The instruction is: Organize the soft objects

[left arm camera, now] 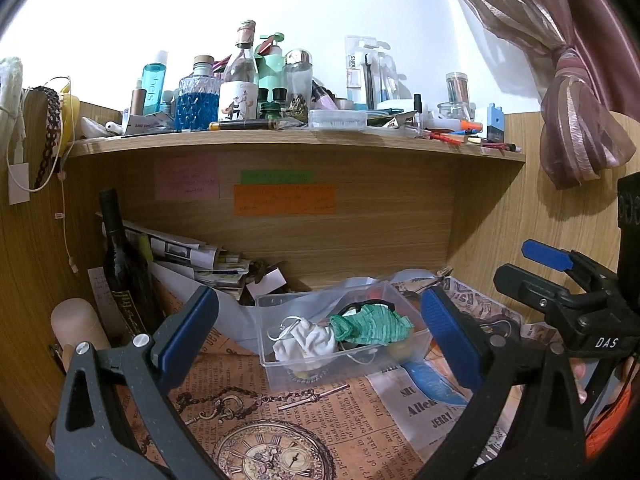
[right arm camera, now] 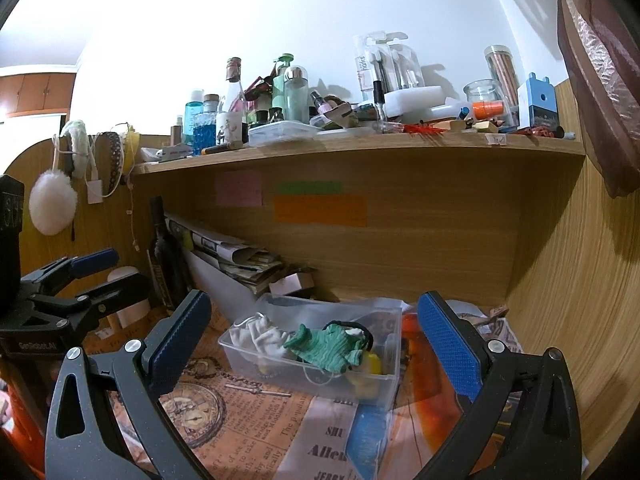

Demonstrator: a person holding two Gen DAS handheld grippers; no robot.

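A green ribbed cloth (left arm camera: 370,322) and white cloth (left arm camera: 306,340) lie in the clear tub (left arm camera: 280,376); table paper (left arm camera: 224,380) orange, newsprint-patterned.

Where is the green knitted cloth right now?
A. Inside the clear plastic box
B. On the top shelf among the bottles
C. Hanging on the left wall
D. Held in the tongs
A: the green knitted cloth lies in the clear plastic box, next to a crumpled white cloth.

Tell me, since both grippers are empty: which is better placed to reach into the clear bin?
Probably left: the left gripper frames the clear bin squarely, white cloth centred. The right gripper sees it obliquely.
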